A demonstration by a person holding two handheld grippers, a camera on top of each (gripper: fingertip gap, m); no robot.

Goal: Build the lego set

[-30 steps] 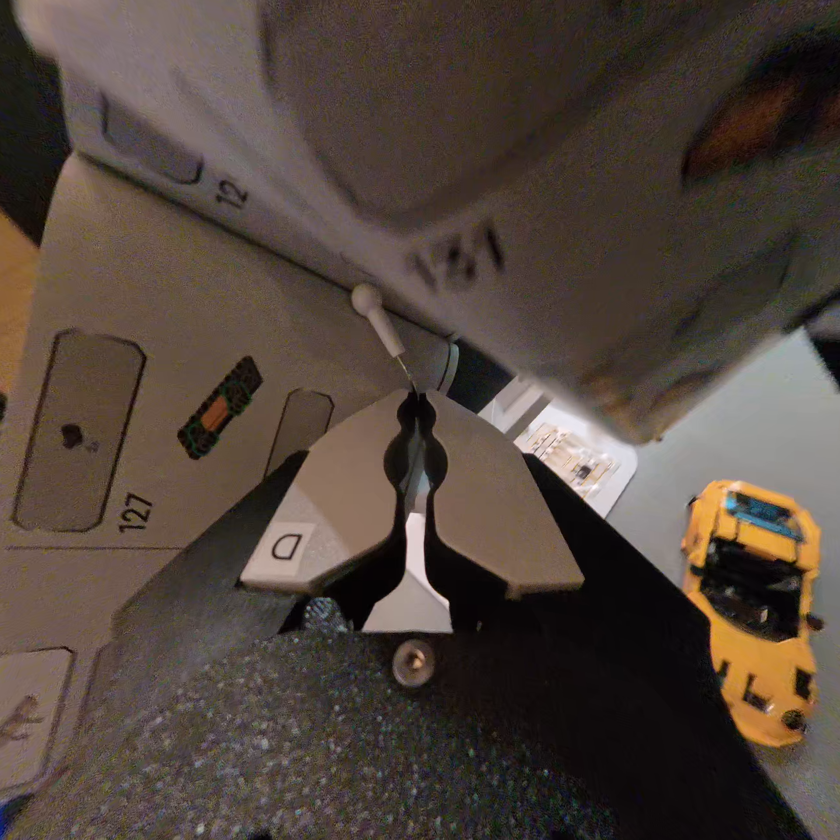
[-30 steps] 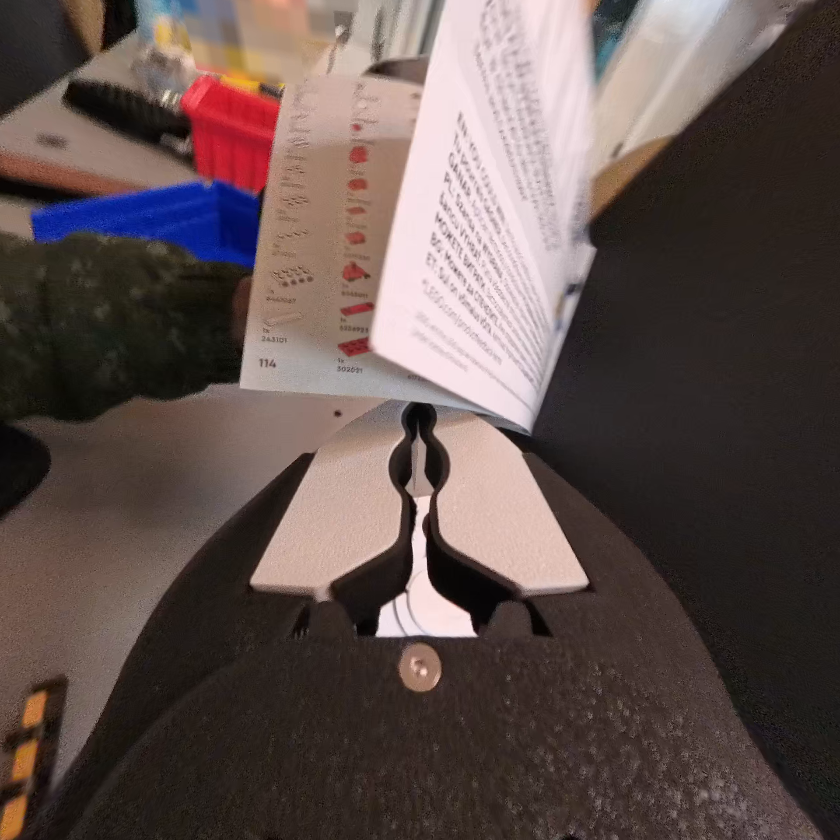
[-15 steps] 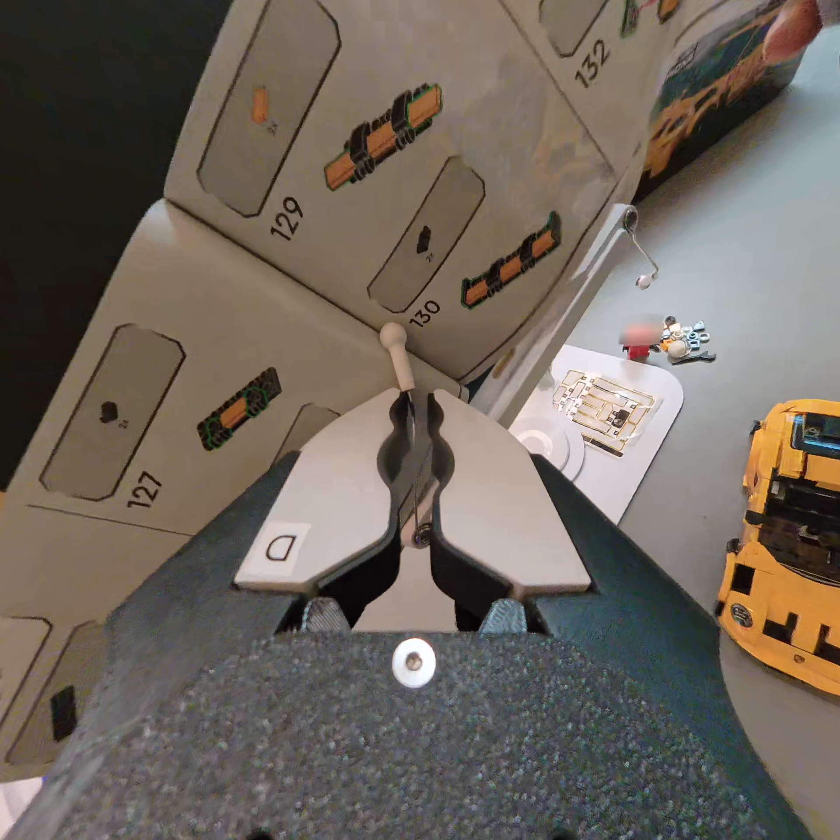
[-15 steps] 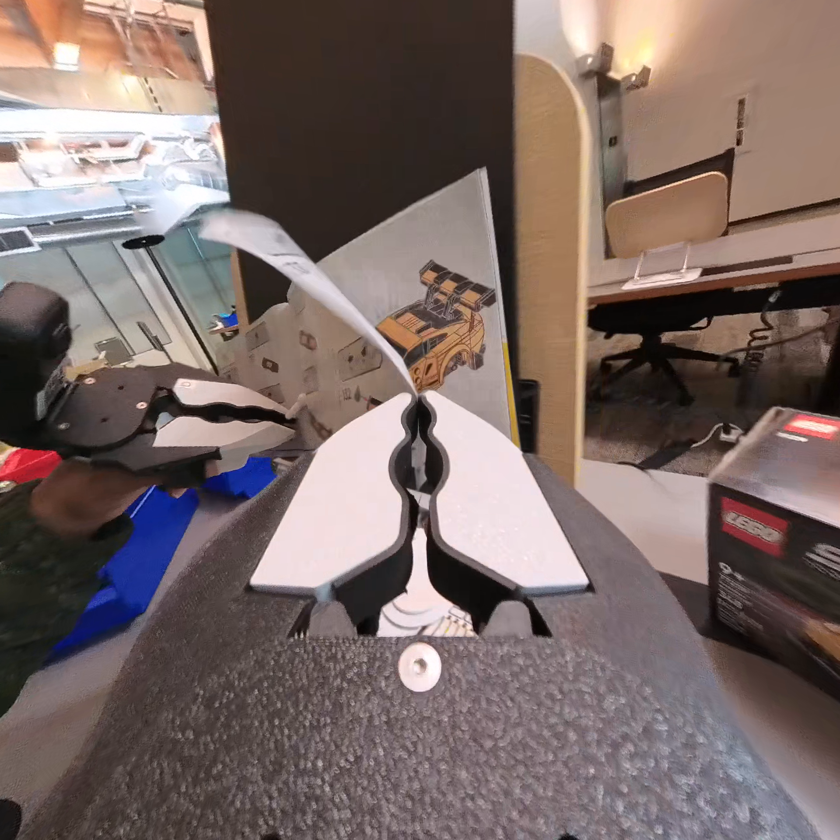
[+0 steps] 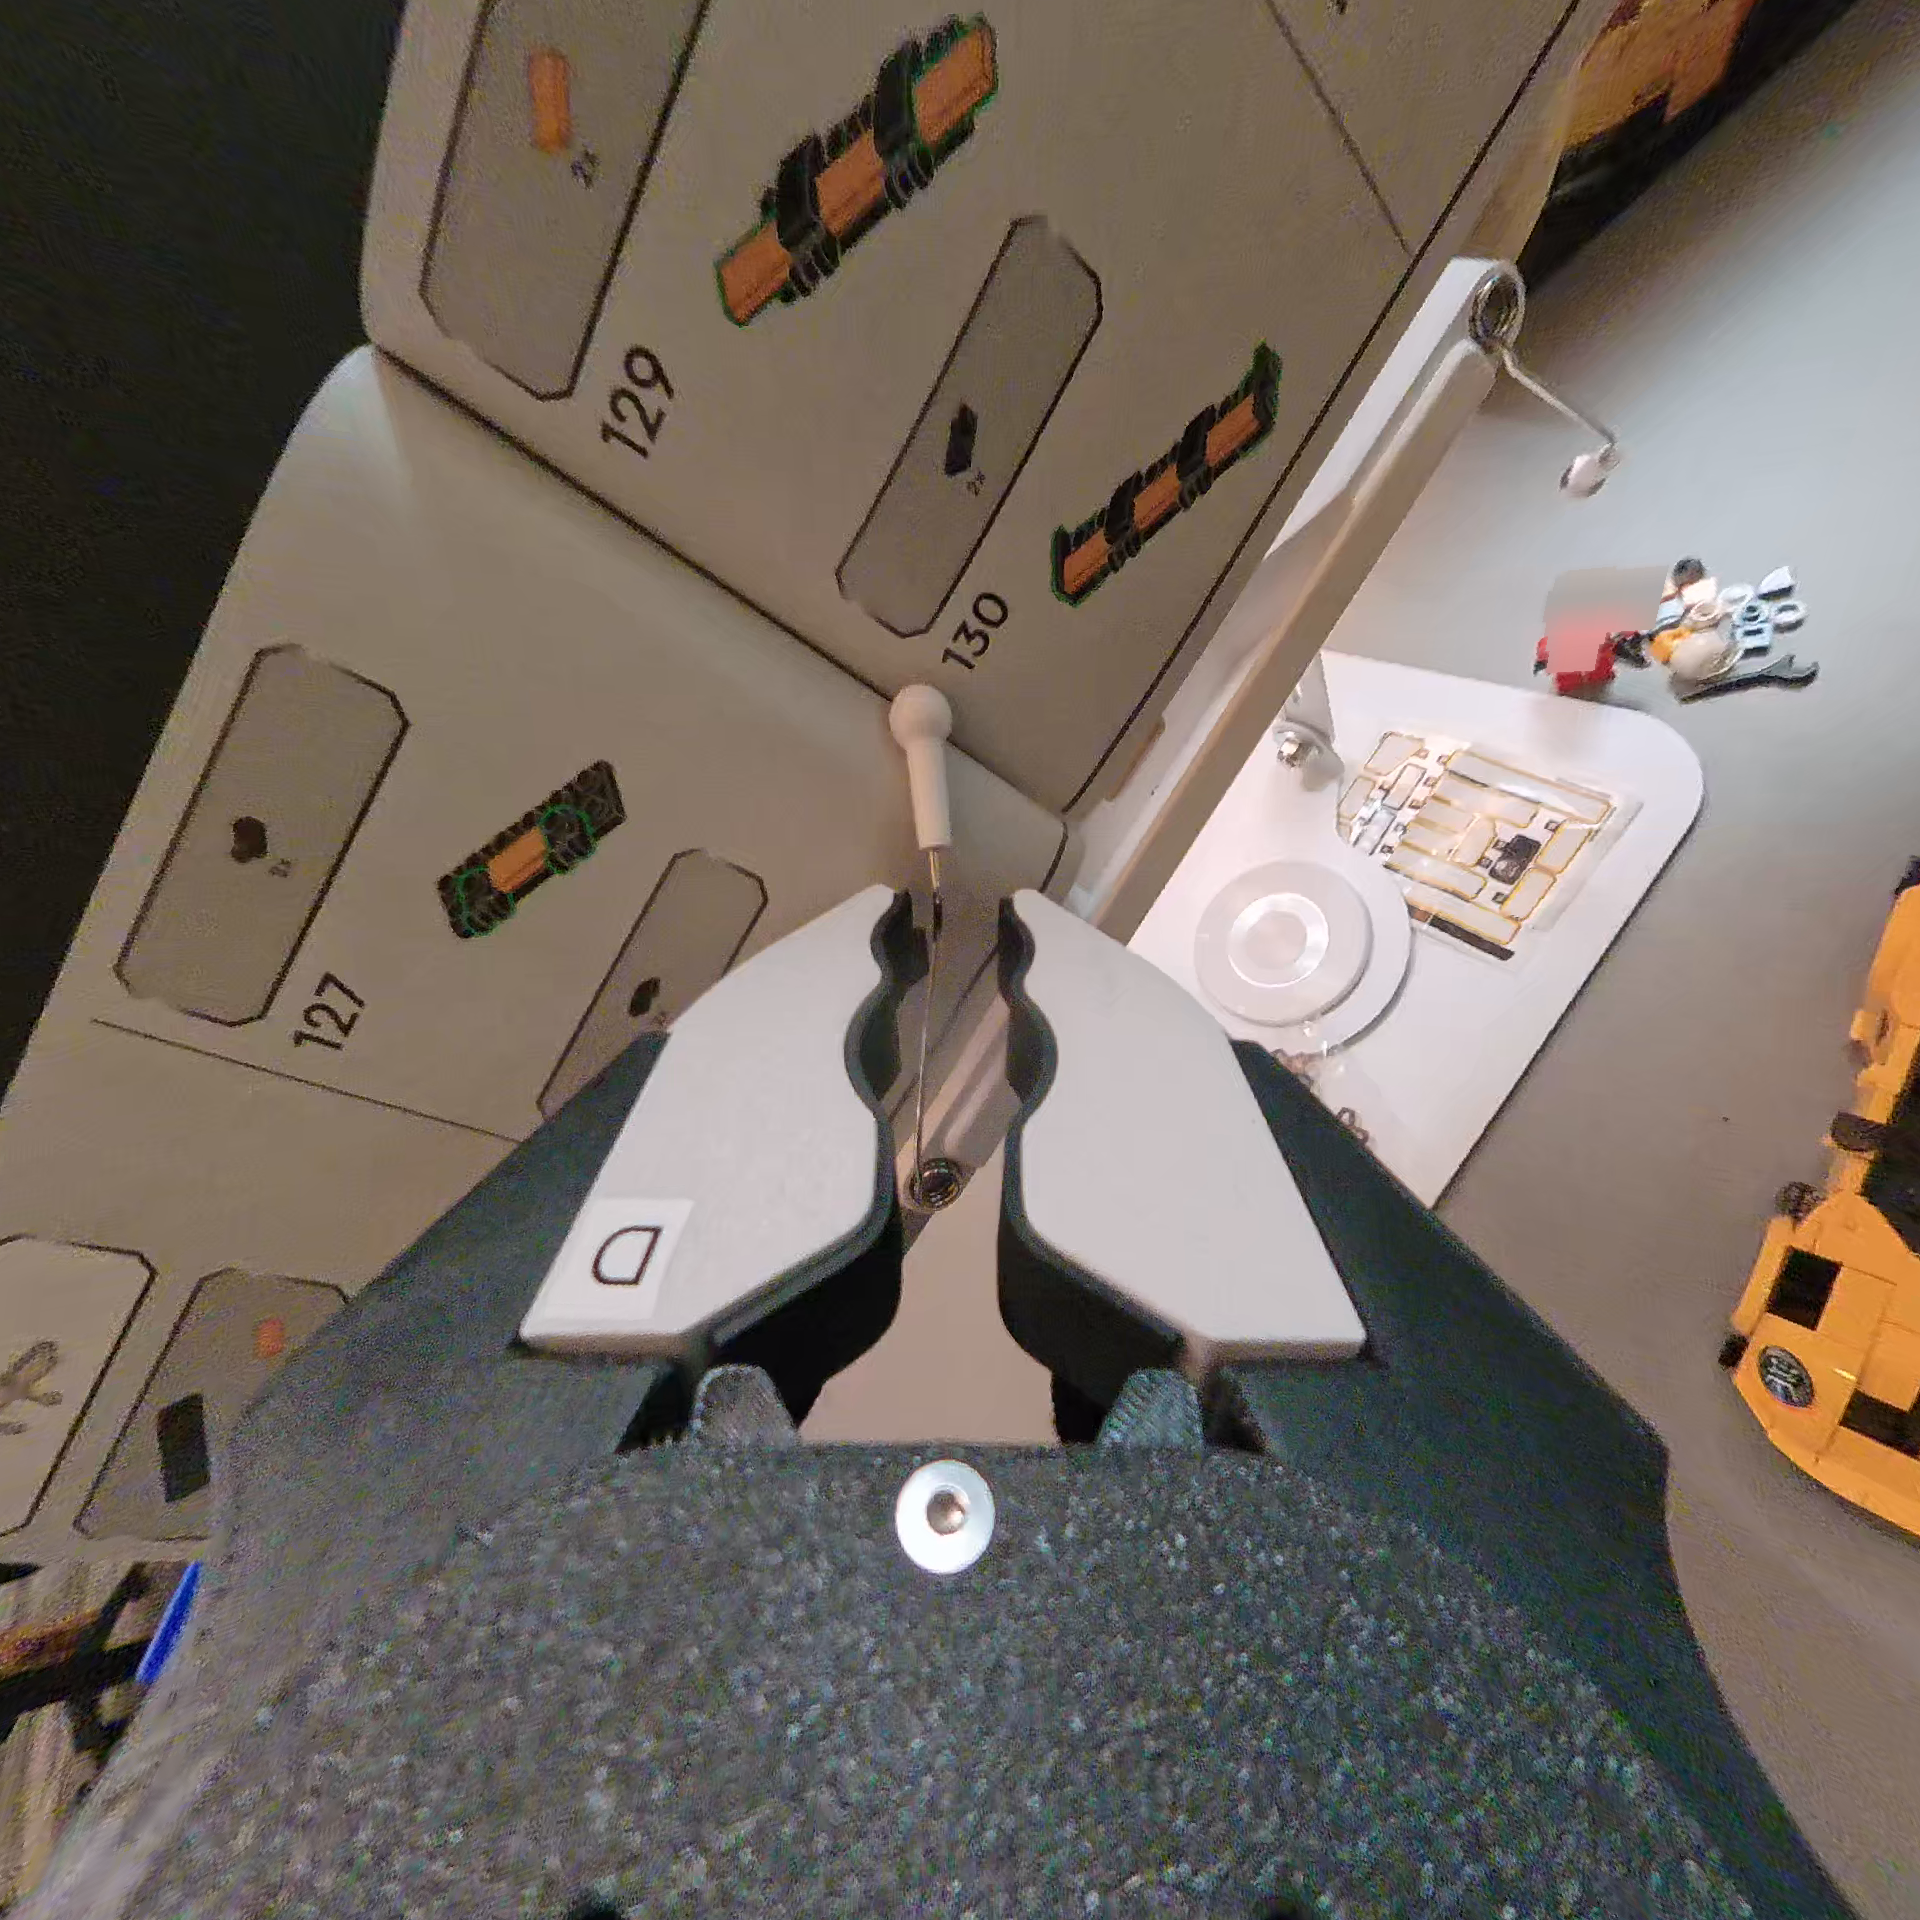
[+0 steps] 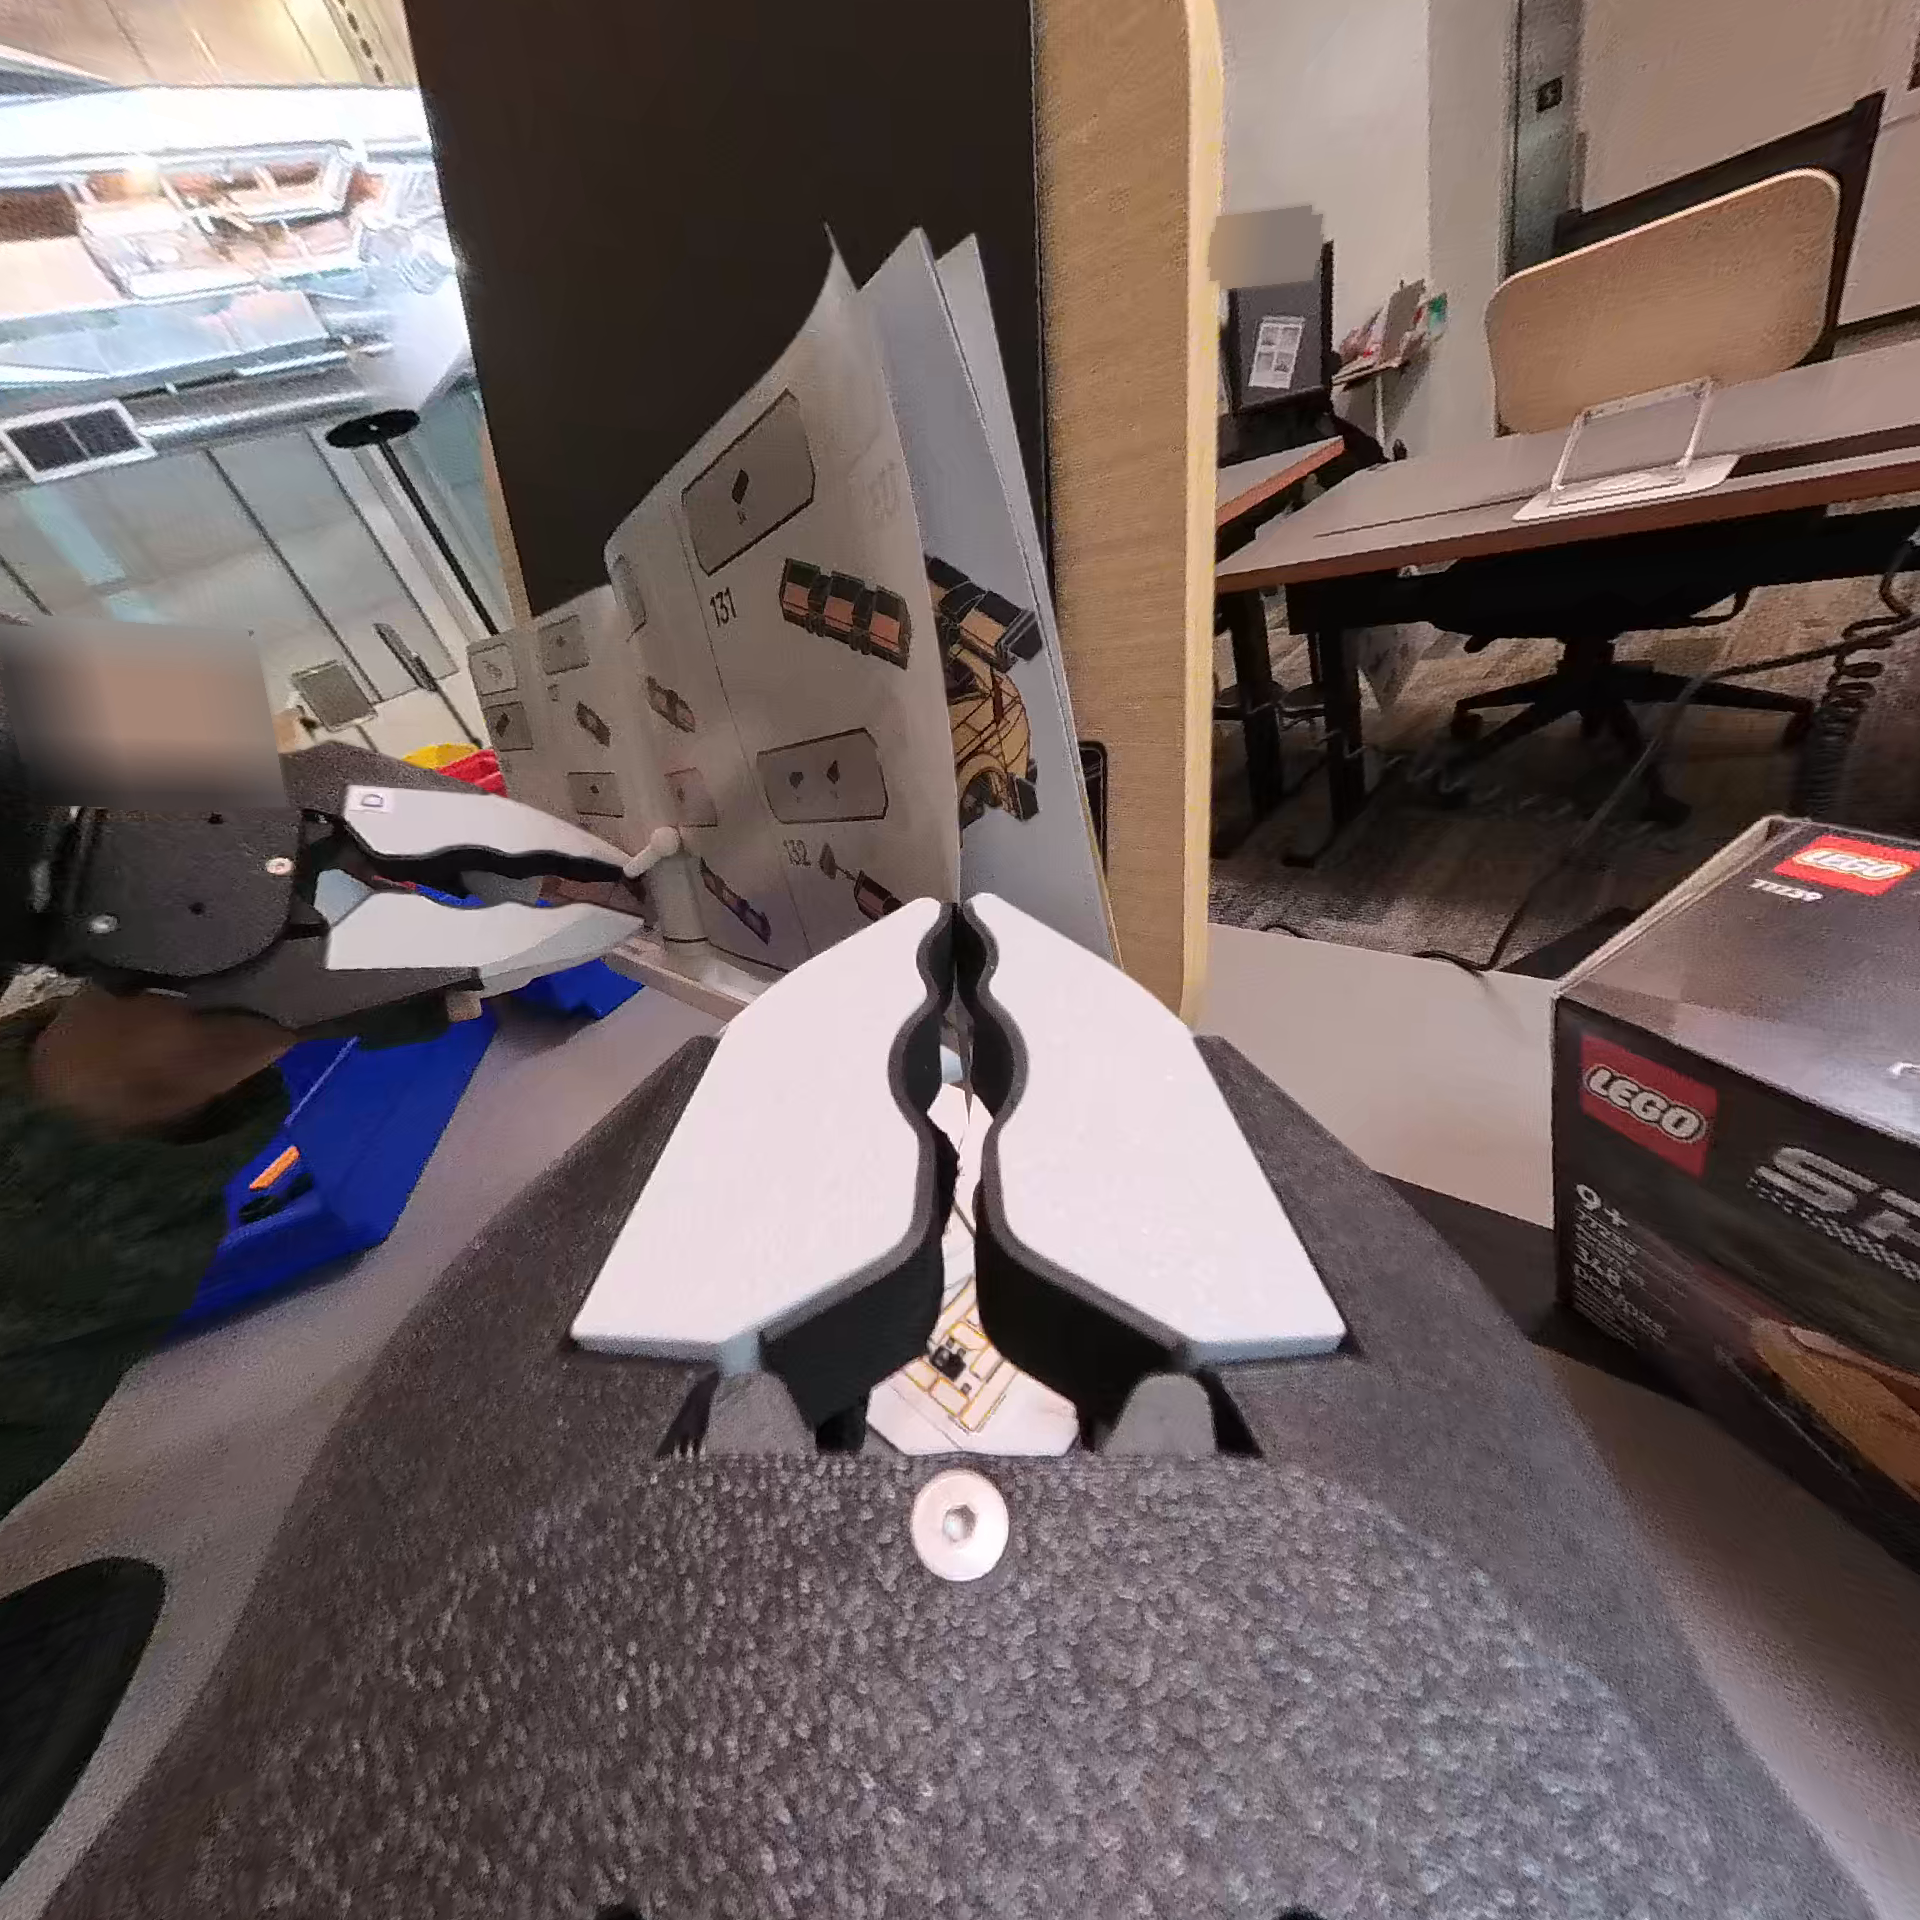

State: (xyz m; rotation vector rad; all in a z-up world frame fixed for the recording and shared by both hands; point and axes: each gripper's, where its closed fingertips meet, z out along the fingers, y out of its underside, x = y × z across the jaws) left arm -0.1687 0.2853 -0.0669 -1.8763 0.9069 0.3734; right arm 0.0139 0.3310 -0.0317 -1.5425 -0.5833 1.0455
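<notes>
Both my grippers work the instruction booklet (image 6: 831, 665): my right gripper (image 6: 958, 914) pinches a page's lower edge, my left gripper (image 5: 951, 909) sits parted around the stand's wire clip (image 5: 925, 769), yellow car (image 5: 1839, 1247) lying rightward on the table (image 5: 1714, 312)

The left gripper (image 5: 953, 914) has a rough, speckled black plastic body and smooth matt grey fingers (image 5: 1143, 1122). The instruction booklet (image 5: 582, 665) is smooth paper with a faint sheen. Its stand (image 5: 1538, 935) is smooth white plastic with a thin bright metal wire clip (image 5: 1548, 400). The yellow lego car (image 5: 1849, 1278) is glossy plastic. The table (image 5: 1725, 343) is matt grey. The box (image 6: 1745, 1132) is glossy printed cardboard; the divider edge (image 6: 1127, 520) looks like wood.
</notes>
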